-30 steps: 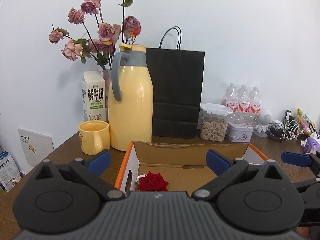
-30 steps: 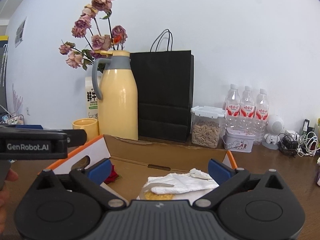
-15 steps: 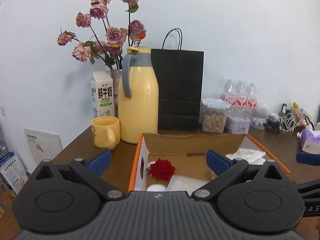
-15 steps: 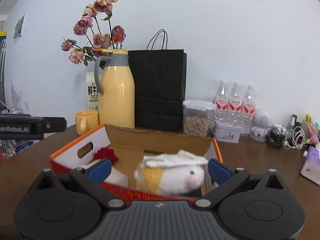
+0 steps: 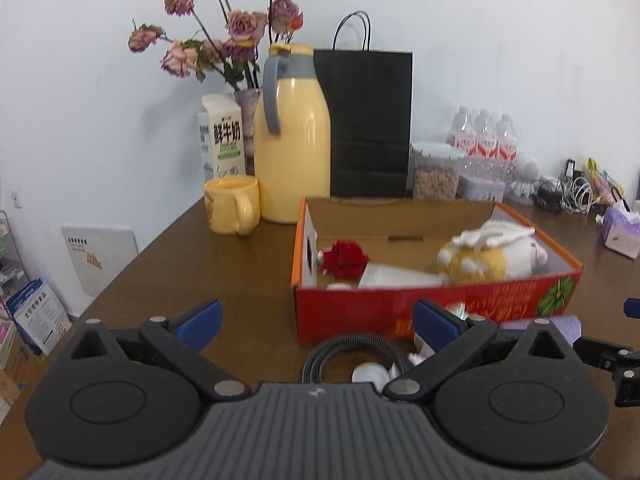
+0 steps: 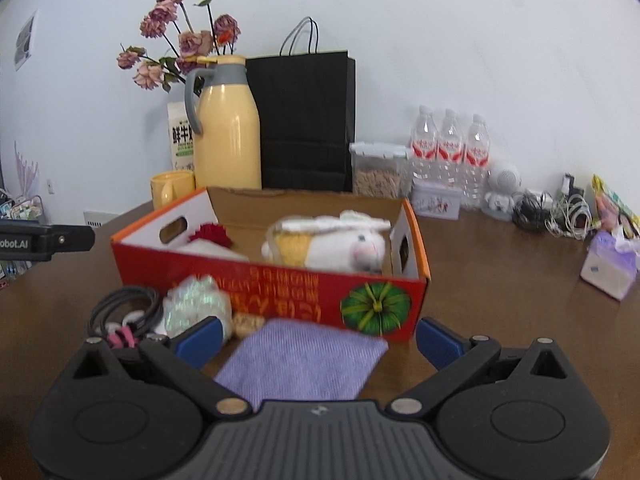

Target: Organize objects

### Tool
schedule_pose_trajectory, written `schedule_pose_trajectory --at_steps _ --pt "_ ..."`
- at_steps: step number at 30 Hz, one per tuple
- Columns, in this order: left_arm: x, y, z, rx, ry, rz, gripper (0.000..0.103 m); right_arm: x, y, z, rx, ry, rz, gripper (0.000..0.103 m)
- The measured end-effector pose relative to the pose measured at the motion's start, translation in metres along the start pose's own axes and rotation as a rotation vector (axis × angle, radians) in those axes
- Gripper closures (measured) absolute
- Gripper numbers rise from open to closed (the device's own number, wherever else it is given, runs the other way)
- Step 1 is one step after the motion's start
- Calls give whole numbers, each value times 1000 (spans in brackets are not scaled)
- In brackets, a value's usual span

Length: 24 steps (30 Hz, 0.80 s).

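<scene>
We hold both grippers spread wide and empty above the brown table (image 6: 500, 280). Our right gripper (image 6: 318, 340) hovers over a purple cloth (image 6: 304, 360) that lies flat between its blue-tipped fingers (image 6: 198, 338), neither finger touching it. Our left gripper (image 5: 316, 322) hangs equally wide, grasping nothing, with a coiled black cable (image 5: 348, 350) on the table between its fingers.

Just past the cloth, a crinkled iridescent wrapper (image 6: 196, 306) and a small tan snack (image 6: 248, 322) sit against the front wall of the red box (image 6: 280, 292), the cable (image 6: 120, 306) to their left.

Inside the box, a white-and-yellow plush (image 6: 332, 242) lies on its side toward the right end; a red rose (image 5: 344, 258) rests near the left end beside something white we cannot identify.

Behind the box stand a yellow mug (image 5: 232, 204), a yellow thermos (image 5: 294, 140), a milk carton (image 5: 222, 136), a vase of dried roses (image 5: 228, 36) and a black paper bag (image 5: 366, 120). Further right are a cereal jar (image 6: 378, 170), three water bottles (image 6: 450, 148), a small tin (image 6: 436, 200), tangled chargers (image 6: 556, 212) and a tissue pack (image 6: 610, 266).
</scene>
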<state>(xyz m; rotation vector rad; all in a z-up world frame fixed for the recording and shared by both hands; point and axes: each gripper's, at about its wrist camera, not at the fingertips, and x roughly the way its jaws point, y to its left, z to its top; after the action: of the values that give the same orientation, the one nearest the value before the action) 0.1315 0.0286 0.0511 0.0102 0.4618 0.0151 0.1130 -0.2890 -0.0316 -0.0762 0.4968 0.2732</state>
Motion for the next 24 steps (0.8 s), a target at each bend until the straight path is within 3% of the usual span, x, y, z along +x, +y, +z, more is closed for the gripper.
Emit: schedule_pose_trajectory --at_steps 9,24 --pt "-7 6 -22 -9 45 -11 0 -7 -3 -19 8 46 -1 0" --pt "-2 6 -27 -18 84 5 0 -4 -8 -27 22 69 7 0"
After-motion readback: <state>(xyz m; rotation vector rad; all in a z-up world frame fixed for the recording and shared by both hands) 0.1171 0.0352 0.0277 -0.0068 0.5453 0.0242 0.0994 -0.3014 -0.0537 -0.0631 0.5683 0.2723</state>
